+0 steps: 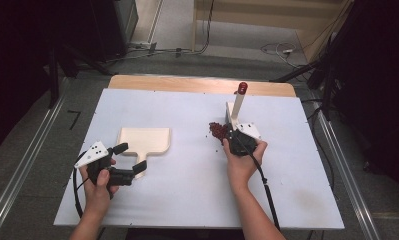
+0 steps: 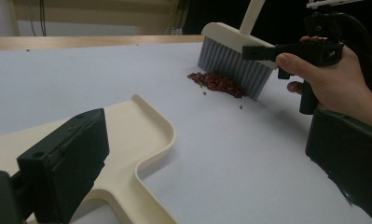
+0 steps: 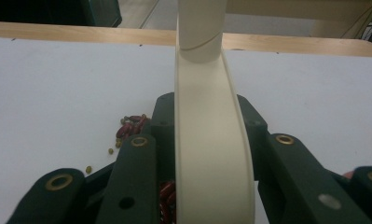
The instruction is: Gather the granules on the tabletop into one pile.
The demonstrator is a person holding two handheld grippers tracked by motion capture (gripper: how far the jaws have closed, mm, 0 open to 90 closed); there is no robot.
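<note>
A person is sitting at a white worktop (image 1: 187, 190), holding a hand-held gripper in each hand.

The left hand-held gripper (image 1: 128, 159) is hovering near the worktop's left front, its jaws spread apart and gripping nothing. A cream dustpan (image 1: 144, 140) is lying flat on the worktop; its short handle is sitting between or just under those spread jaws, and contact cannot be told. In the left gripper view, one black jaw is overlapping the dustpan's (image 2: 127, 140) near side and the other is standing well off to the right.

The right hand-held gripper (image 1: 230, 134) is sitting right of centre, its jaws clamped on the cream body of a small brush (image 1: 235, 111). The brush's handle is leaning away from the person and is ending in a dark red tip. In the left gripper view the brush's (image 2: 235, 53) grey bristles are pointing down at the worktop, touching a small pile of red beans (image 2: 217, 83). The beans (image 1: 216, 131) are lying just left of the brush, well apart from the dustpan. A few loose greenish grains (image 3: 99, 159) are scattered beside the pile.

Bare worktop is lying between the pile and the dustpan.
</note>
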